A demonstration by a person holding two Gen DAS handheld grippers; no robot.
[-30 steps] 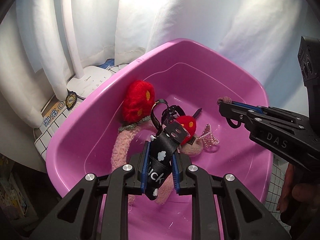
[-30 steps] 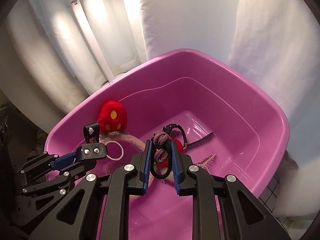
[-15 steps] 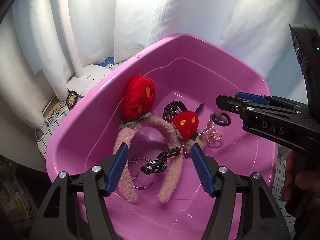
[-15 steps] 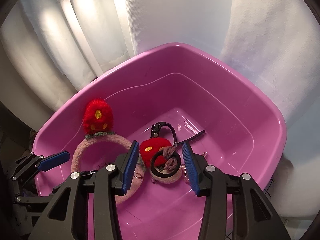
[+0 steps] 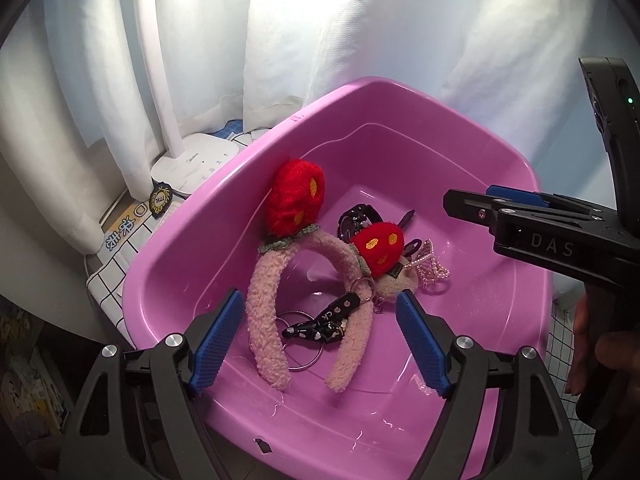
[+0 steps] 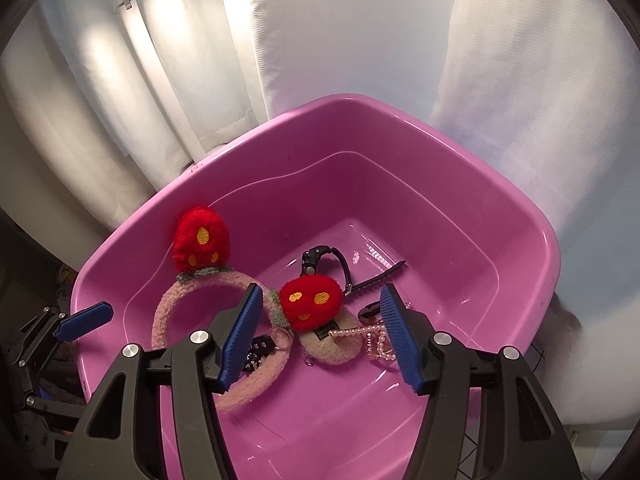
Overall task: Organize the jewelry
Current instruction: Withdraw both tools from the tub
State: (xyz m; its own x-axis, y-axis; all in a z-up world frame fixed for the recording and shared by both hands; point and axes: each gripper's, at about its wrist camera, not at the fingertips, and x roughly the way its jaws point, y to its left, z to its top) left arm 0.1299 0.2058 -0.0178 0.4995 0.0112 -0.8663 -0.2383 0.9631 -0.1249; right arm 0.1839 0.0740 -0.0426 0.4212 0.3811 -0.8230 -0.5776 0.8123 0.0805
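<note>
A pink plastic tub holds the jewelry. In it lie a fuzzy pink headband with two red plush strawberries, a black keychain strap with metal rings, a black watch, a pink bead piece and a dark hair tie. My left gripper is open and empty above the keychain. My right gripper is open and empty above the right strawberry; it also shows in the left wrist view.
White curtains hang behind the tub. A white lamp base and a checked cloth sit to the tub's left. A hand holds the right gripper's grip.
Both grippers opened and let go: the keychain strap dropped from the left and the hair tie from the right into the tub. Both grippers then pulled back and up.
</note>
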